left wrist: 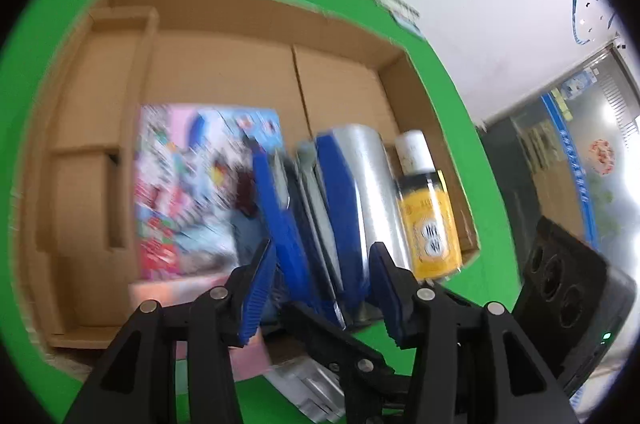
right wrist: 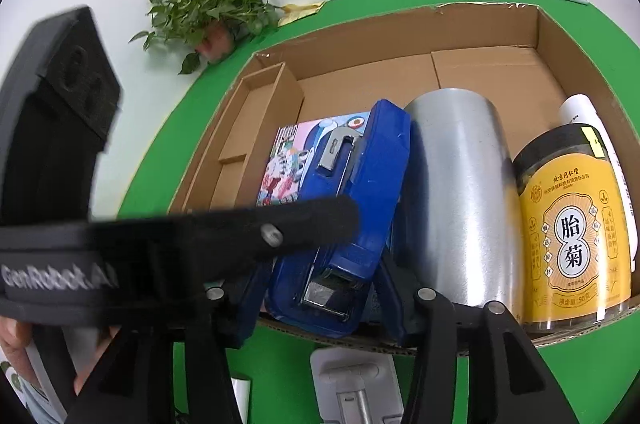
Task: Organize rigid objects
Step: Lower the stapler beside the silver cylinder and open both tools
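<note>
We see the blue stapler [right wrist: 352, 224] standing on edge in the cardboard box [right wrist: 400, 36], long axis running up-frame, between the right gripper's [right wrist: 324, 308] parted jaws, which look unclamped; left gripper [left wrist: 324, 288] also stands apart.

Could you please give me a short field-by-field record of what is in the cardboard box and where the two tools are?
container: cardboard box on green table
contents, left to right: colourful flat pack, blue stapler, silver cylinder, yellow-labelled jar, white bottle behind the jar
right tool: straddles the stapler; contact unclear
left tool: also at the stapler; grip unclear
</note>
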Demonstrator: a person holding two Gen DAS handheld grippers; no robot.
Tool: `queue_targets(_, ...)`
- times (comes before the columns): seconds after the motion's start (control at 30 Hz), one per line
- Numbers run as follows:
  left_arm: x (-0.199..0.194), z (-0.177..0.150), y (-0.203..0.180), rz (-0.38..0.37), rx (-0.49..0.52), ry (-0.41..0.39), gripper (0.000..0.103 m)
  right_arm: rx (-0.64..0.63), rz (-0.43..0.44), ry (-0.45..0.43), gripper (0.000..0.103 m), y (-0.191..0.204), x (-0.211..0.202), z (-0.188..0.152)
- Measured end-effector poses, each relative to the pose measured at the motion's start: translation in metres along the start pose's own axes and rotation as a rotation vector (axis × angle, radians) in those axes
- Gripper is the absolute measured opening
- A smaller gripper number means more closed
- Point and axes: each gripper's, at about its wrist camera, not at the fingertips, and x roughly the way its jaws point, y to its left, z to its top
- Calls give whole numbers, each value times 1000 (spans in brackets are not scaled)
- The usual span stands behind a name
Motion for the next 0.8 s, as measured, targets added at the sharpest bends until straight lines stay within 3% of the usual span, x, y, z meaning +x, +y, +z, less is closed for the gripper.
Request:
queue_targets(0.23, -47, -12, 0, 14, 4, -138, 48, -74, -26, -2, 39, 13, 1, -5)
queue_targets(0.33, -62, -25, 2, 17, -3, -188, 48, -102, -100, -1, 24, 15, 8, -5)
queue_targets(0.53, -78, -52, 11, 69, -34, -265, 48, -73, -135, -8, 23, 19, 8, -9)
queue_targets(0.63, -92, -67, 15, 69, -45, -328, 48, -30, -108, 12, 22, 18, 7, -10)
queue_targets(0.73, -109, -85, 6, 184, -5, -446, 48, -17, -87, 22, 25, 18, 5, -13)
queue_targets(0.77, -113, -90, 2, 217, 9, -478, 58, 3, -58, 12, 25, 15, -1, -16)
queue_targets(0.8, -120, -100, -4, 271, 29, -532, 77, 9, -43, -9, 26, 15, -8, -19)
